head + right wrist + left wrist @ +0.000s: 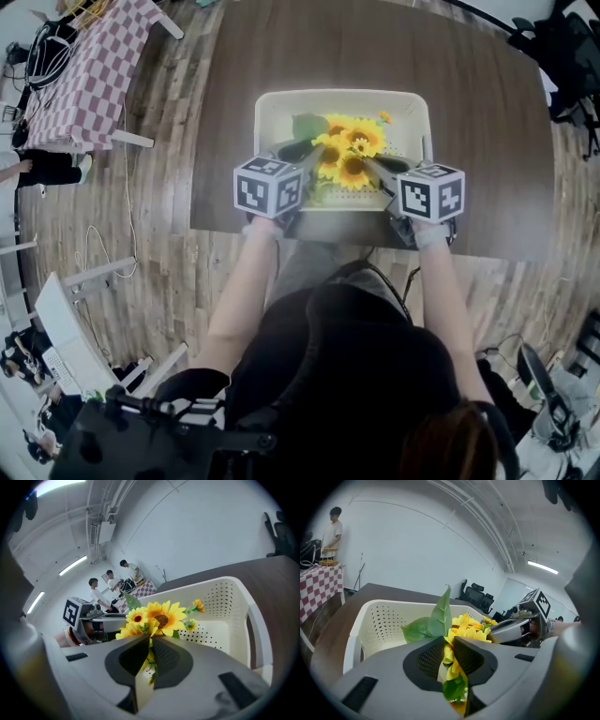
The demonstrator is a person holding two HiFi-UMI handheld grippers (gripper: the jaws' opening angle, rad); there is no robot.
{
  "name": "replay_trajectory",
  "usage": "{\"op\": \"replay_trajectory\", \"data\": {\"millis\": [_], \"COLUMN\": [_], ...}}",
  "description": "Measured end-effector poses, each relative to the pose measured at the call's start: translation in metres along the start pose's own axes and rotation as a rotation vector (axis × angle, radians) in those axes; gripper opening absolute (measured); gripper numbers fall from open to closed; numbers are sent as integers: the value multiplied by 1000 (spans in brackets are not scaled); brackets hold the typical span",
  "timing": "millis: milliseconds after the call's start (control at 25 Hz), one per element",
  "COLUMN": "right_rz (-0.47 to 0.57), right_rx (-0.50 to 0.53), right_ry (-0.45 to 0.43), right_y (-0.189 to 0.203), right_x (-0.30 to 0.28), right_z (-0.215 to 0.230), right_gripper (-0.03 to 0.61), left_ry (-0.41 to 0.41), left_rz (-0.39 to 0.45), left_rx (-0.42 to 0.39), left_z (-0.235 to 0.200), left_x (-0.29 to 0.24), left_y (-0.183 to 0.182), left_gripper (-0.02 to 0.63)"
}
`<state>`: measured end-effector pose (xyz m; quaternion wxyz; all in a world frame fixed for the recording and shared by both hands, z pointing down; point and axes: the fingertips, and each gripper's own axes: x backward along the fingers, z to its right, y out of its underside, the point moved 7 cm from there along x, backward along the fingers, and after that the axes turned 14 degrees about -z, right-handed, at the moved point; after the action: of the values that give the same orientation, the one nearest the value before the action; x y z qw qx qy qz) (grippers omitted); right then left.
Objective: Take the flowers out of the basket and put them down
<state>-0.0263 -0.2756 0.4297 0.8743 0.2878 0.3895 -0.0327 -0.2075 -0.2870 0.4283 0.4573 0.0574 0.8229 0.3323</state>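
Item: flowers [349, 155], a sunflower bunch, probably artificial. Light and soft, with crushable petals and thin, bendy stems. Location: inside the basket [272, 108], toward its near wall, on the worktop [375, 47].

Left gripper [317, 157]: fingers clenched on petals and leaf. Right gripper [371, 165]: fingers clenched on a stem.

Best hold: the stems, low down.

Clearance: basket walls all round, so lift straight up. Bare worktop lies beyond and beside the basket.

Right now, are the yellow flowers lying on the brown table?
No, the flowers are inside the walls of the white basket, not on the bare table.
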Motion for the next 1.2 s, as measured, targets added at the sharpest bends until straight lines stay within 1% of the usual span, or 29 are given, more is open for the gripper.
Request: {"op": "replay_trajectory", "data": {"millis": [80,160,360,400,520,600,760,920,1200], "right_rz": [7,11,22,24,30,40,72,110,180], "right_rx": [6,9,14,14,20,23,9,2,-36], "right_ry": [4,2,-7,-8,-6,-3,-7,-15,-64], "right_y": [1,2,1,2,1,0,1,2,0], "right_x": [0,0,1,1,2,4,7,8,19], "right_z": [1,1,0,-1,-4,-3,-3,-6,-7], "right_gripper": [18,18,14,14,14,12,12,11,11], "left_ry": [-2,5,37,47,65,81,123,141,180], "left_rz": [5,15,35,37,46,54,67,85,135], "left_rx": [-1,1,35,36,33,45,78,70,102], "left_z": [0,2,1,2,3,3,3,3,8], "left_x": [-1,-2,-1,-1,2,4,4,4,10], "left_y": [0,0,-2,-2,-2,-4,-2,-2,-10], "left_gripper": [77,61,41,32,29,28,23,21,20]}}
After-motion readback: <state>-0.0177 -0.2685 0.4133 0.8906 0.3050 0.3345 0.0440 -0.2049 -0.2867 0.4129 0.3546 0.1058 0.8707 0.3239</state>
